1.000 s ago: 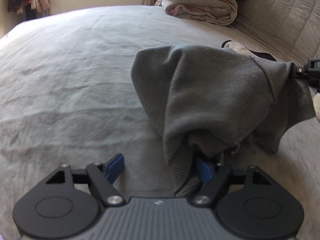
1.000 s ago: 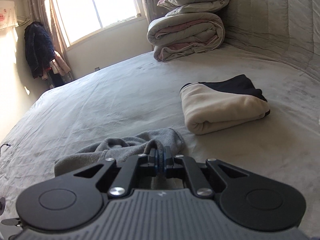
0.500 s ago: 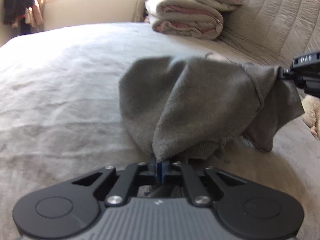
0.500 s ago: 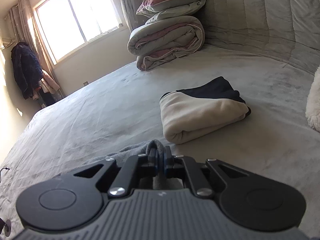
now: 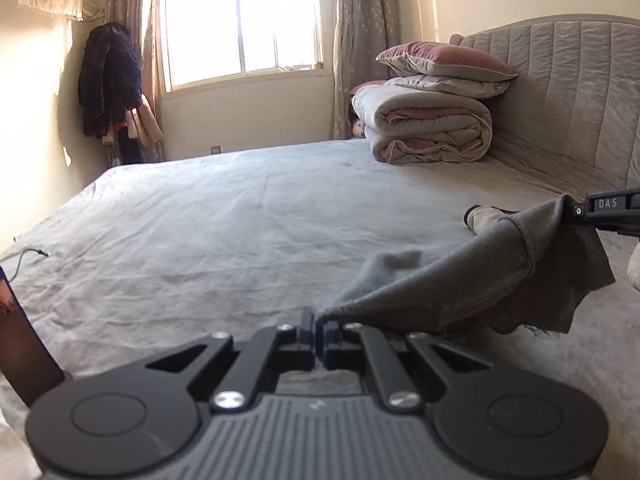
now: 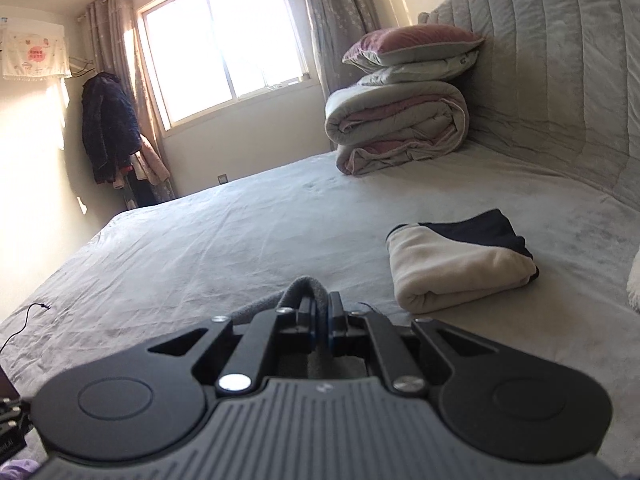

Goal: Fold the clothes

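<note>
A grey garment [image 5: 472, 280] hangs stretched above the bed between my two grippers. My left gripper [image 5: 318, 330] is shut on one edge of it. In the left wrist view my right gripper [image 5: 576, 211] pinches the other edge at the far right. In the right wrist view my right gripper [image 6: 322, 314] is shut on a fold of the grey garment [image 6: 302, 286]; the rest of it hangs hidden below the gripper body.
A folded cream and black garment [image 6: 460, 260] lies on the grey bed [image 6: 200, 256] to the right. Rolled quilts and pillows [image 5: 432, 120] are stacked by the padded headboard [image 5: 580, 100]. A cable [image 5: 28, 256] lies at the bed's left edge. Clothes [image 5: 108, 84] hang by the window.
My left gripper closed on the grey garment's edge. Both grippers then rose, lifting the garment off the bed and stretching it between them.
</note>
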The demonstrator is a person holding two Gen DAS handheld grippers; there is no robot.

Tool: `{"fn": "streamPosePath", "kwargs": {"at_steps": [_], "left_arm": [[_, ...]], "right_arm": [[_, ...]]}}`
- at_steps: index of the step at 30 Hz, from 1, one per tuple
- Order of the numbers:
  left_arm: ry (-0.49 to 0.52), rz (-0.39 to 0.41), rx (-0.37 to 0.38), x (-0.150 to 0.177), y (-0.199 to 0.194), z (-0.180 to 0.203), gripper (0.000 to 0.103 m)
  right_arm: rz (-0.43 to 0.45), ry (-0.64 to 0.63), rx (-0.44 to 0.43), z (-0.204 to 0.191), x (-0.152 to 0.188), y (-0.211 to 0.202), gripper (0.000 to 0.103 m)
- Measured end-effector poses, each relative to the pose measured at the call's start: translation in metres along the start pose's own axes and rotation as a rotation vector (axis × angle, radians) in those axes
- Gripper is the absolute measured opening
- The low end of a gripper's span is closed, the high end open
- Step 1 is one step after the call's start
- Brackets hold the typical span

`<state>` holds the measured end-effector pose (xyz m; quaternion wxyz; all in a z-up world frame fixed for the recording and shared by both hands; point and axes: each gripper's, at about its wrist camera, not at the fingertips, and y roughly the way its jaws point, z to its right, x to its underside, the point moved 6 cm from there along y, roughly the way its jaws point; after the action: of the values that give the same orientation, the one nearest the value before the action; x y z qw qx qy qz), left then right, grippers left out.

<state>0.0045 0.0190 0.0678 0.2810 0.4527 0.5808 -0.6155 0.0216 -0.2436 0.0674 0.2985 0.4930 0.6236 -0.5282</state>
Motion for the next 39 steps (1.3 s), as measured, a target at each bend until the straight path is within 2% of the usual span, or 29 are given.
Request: {"fn": "streamPosePath", "kwargs": {"at_steps": [10,17,24,30,34,39], "left_arm": [[-0.037,0.140,-0.024,-0.068,-0.090,-0.026,0.002],[0.001,0.257,-0.047,-0.116,-0.149,-0.028,0.002],[0.046,0.325,-0.064,-0.158,-0.173,-0.021,0.003],[0.080,0.260,-0.047,-0.163,-0.122,-0.008,0.003],[0.096,0.169,-0.023,-0.148,-0.063,-0.001,0.003],[0.108,0.028,0.018,-0.115,0.011,0.007,0.004]], "right_arm": [[0.095,-0.053,-0.052,-0.035,-0.053,-0.082,0.005],[0.184,-0.087,-0.065,-0.050,-0.092,-0.130,0.005],[0.266,-0.135,-0.070,-0.062,-0.119,-0.156,0.005],[0.195,-0.118,-0.027,-0.041,-0.092,-0.103,0.005],[0.148,-0.107,0.002,-0.027,-0.074,-0.068,0.005],[0.074,-0.085,0.050,-0.006,-0.046,-0.018,0.005]]}}
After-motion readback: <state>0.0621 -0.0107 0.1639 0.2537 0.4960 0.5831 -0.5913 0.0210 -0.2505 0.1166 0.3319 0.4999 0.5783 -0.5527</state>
